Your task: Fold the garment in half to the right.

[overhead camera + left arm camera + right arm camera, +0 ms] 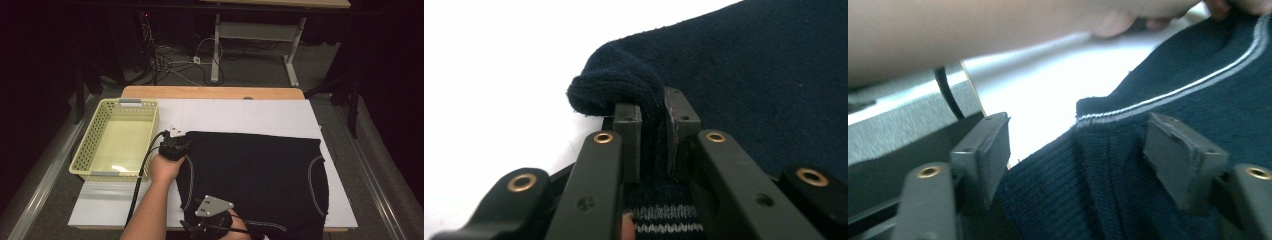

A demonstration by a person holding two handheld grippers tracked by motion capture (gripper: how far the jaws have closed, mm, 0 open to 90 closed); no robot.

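A white sheet (250,117) covers most of the table (210,92) across the middle of the high view, and on it, filling the centre and lower right of that frame, lies a dark navy knitted garment (255,175) spread flat, with thin pale stripes along its edges. To its left, in the left centre of the frame, stands a pale yellow perforated basket (90,145), just beside the garment's upper left corner but apart from it. At that corner sits the left gripper (174,145), the person's forearm reaching up to it from the bottom edge; in the left gripper view its pads (629,140) are clamped on a bunched fold of the navy knit that bulges above them. At the bottom centre of the high view the right gripper (212,220) rests at the garment's near edge; in the right gripper view its jaws stand apart, with the striped hem (1108,117) lying between them and neither pad (1185,160) pressing it.
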